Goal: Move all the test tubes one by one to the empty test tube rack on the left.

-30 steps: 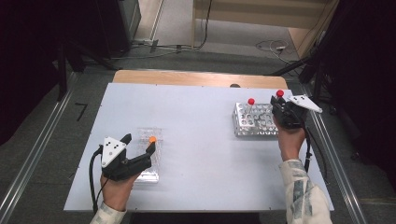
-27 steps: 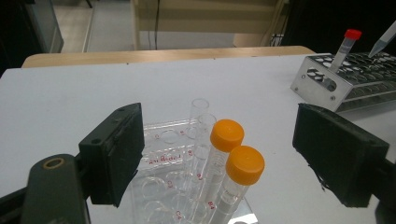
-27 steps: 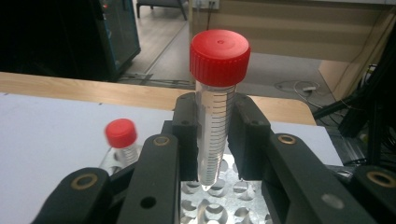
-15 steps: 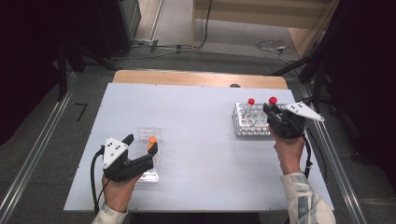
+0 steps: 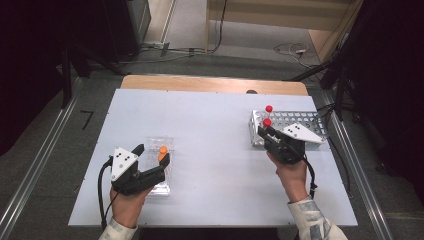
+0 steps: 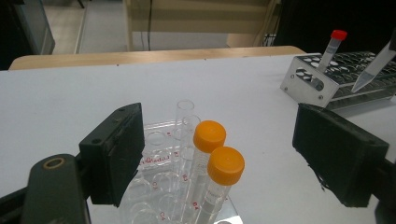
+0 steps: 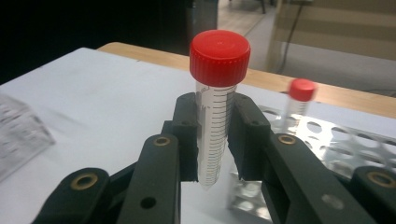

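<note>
Here, white table (image 5: 210, 130) (wooden strip (image 5: 210, 82) behind), floor (image 5: 45, 145) seemingly grey.

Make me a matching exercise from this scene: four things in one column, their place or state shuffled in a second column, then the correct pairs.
Things:
1. right gripper
2. left gripper
3. orange-capped tubes
4. red-capped tube in the metal rack

Places or states:
A. jaws wide apart, either side of the clear rack
B. stands alone in the perforated metal rack
C. shut on a red-capped tube, held off the table
D. a pair standing side by side in the clear rack

Pairs: 1-C, 2-A, 3-D, 4-B
</note>
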### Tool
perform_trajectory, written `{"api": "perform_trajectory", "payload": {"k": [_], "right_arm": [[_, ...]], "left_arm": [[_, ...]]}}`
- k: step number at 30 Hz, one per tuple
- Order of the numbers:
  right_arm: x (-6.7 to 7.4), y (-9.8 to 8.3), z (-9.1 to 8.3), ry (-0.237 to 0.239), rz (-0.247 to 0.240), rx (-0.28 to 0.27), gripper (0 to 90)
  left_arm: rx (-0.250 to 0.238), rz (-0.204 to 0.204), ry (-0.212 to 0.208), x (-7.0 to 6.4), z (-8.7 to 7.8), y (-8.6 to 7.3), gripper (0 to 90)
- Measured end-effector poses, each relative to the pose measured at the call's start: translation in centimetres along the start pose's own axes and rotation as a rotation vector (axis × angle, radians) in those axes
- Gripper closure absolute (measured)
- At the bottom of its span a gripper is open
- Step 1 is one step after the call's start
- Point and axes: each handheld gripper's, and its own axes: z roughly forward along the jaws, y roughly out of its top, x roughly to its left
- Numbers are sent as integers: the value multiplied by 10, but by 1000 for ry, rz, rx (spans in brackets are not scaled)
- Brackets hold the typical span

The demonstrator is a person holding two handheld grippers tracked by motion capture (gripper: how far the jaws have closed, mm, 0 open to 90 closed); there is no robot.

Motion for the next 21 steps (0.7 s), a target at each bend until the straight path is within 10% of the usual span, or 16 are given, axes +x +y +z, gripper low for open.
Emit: {"api": "perform_trajectory", "payload": {"k": [21], "right_arm": [[71, -13, 22, 196, -92, 65, 708]], "left_arm": [[5, 25, -45, -12, 1, -1, 177]]}}
